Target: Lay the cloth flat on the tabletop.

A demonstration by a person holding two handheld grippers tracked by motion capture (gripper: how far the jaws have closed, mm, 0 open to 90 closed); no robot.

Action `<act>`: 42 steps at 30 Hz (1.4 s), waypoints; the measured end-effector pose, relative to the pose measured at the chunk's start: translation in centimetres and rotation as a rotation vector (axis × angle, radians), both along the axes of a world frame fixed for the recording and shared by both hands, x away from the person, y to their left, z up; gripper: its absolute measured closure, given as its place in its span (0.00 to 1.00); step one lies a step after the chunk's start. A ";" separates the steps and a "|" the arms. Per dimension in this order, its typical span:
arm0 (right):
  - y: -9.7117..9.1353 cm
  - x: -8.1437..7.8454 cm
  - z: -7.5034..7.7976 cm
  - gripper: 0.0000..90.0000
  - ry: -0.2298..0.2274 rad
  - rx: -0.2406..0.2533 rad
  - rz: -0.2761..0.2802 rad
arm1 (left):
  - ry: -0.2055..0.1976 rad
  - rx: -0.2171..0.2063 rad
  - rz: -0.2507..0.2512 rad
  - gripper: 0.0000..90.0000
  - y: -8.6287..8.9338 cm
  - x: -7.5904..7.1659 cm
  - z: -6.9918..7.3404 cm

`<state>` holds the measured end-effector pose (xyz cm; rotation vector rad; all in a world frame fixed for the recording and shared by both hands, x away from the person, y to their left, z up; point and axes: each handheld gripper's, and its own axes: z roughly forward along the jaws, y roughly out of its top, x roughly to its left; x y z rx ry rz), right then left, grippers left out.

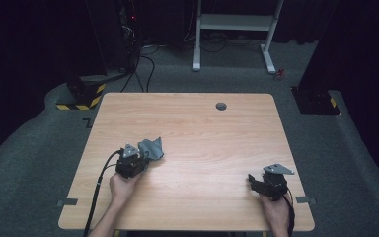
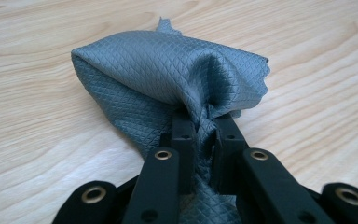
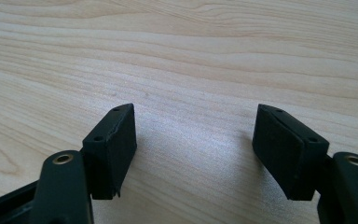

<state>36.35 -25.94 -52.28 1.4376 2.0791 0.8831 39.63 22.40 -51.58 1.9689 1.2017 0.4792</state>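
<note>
Left hand-held gripper (image 2: 204,122) pinches the grey cloth (image 2: 168,74) tight — right hand-held gripper (image 3: 193,135) gapes wide, empty.

One grey quilted cloth (image 1: 150,148), two handheld grippers, left (image 1: 137,157) and right (image 1: 256,181), one wooden table (image 1: 202,128), one white frame stand (image 1: 234,22) behind

The right gripper (image 3: 193,144) is holding its two black jaws wide apart above the bare, light-grained wooden table (image 3: 191,56).
</note>
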 end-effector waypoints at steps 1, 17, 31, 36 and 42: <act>0.0 0.0 0.0 0.34 0.000 0.000 0.000 | 0.000 -0.001 -0.007 0.91 -0.2 -0.1 0.0; 0.0 0.0 0.0 0.34 -0.001 0.001 0.000 | -0.009 0.013 -0.131 0.91 -4.5 -0.8 0.5; 0.0 0.0 0.0 0.34 0.000 0.000 0.000 | -0.003 -0.008 -0.236 0.91 -8.3 -1.5 0.3; 0.0 0.0 0.0 0.34 0.000 0.000 0.000 | 0.000 -0.026 -0.267 0.91 -9.4 -1.8 0.2; 0.0 0.0 0.0 0.34 0.000 0.000 0.000 | 0.006 -0.039 -0.302 0.90 -10.8 -2.2 0.0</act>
